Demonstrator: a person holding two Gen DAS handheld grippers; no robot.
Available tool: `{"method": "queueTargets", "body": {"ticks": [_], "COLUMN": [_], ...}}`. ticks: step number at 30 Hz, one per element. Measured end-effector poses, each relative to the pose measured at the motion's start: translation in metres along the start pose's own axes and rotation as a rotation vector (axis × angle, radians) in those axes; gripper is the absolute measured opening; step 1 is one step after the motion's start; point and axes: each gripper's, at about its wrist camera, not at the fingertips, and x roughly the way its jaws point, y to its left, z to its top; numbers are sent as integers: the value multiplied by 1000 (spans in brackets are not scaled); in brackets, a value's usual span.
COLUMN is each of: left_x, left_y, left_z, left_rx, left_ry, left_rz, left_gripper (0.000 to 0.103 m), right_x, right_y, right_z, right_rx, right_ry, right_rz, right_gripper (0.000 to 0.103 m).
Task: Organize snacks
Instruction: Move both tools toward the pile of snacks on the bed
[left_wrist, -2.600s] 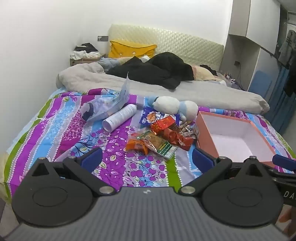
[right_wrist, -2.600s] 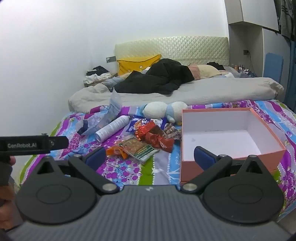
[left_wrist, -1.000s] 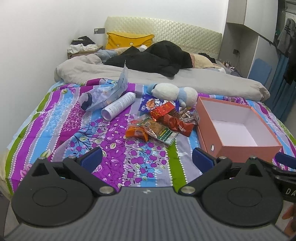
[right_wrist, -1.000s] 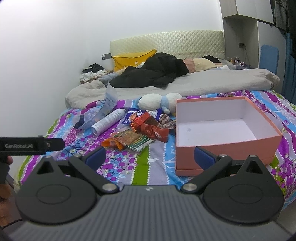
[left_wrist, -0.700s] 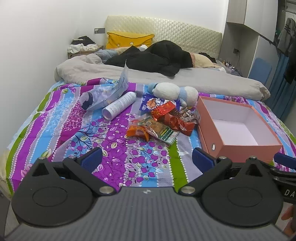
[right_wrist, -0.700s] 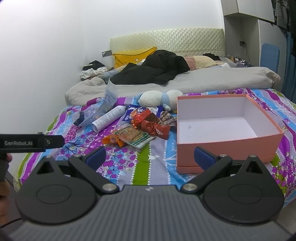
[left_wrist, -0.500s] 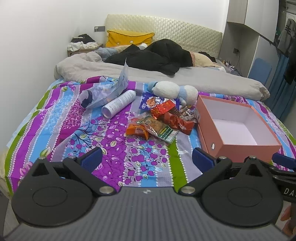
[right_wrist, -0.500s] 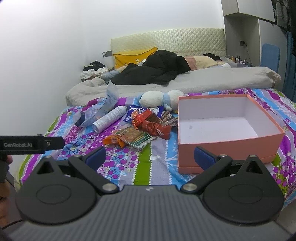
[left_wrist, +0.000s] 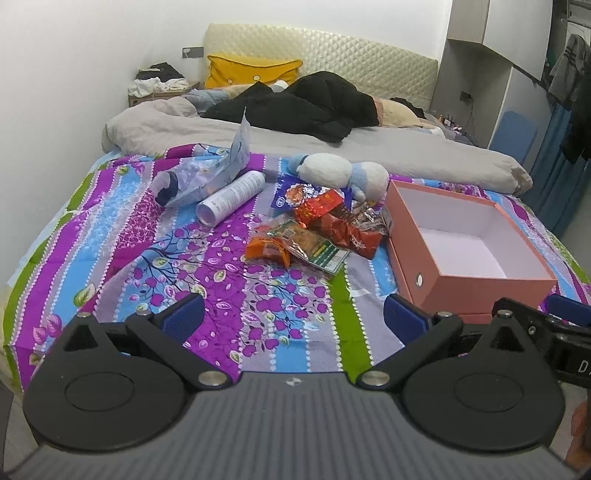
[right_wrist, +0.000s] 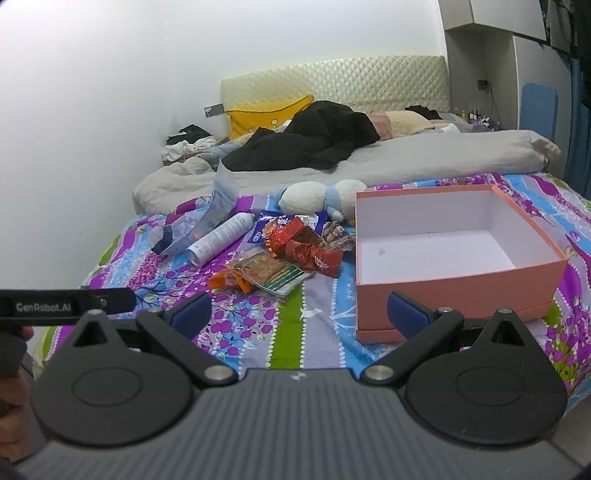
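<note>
— Snacks first: where do they sit in the left wrist view?

— Snack packets (left_wrist: 321, 229) lie in a loose heap on the patterned bedspread (left_wrist: 155, 258), just left of the open pink box (left_wrist: 469, 240), whose white inside holds nothing. An orange packet (left_wrist: 267, 248) is nearest the camera, red ones behind it, a blue one at the back beside a plush toy (left_wrist: 338, 171). A white spray can (left_wrist: 231, 197) and a clear plastic bag (left_wrist: 207, 175) lie further left.

— And the left gripper (left_wrist: 293, 314)?

— Jaws spread wide, nothing between them, low over the near edge of the bed, well short of the heap.

— Right wrist view?

— Same heap (right_wrist: 291, 251), left of the box (right_wrist: 454, 280); the box wall stands just beyond the right gripper (right_wrist: 299, 306) on its right side. Its jaws are also spread and bare. At the left edge a black bar marked GenRobot.AI (right_wrist: 66, 306) shows, probably the other tool, with part of a hand (right_wrist: 14, 395) below it, too blurred to say more
</note>
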Motion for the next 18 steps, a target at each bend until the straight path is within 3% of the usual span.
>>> {"method": "queueTargets", "body": {"ticks": [18], "left_x": [12], "left_y": [-11], "left_z": [-11], "left_rx": [41], "left_ry": [4], "left_rz": [-36], "left_gripper": [103], "right_x": [7], "right_y": [-10], "right_z": [-17], "right_rx": [22], "right_ry": [13], "right_rz": [-27], "right_gripper": [103]}}
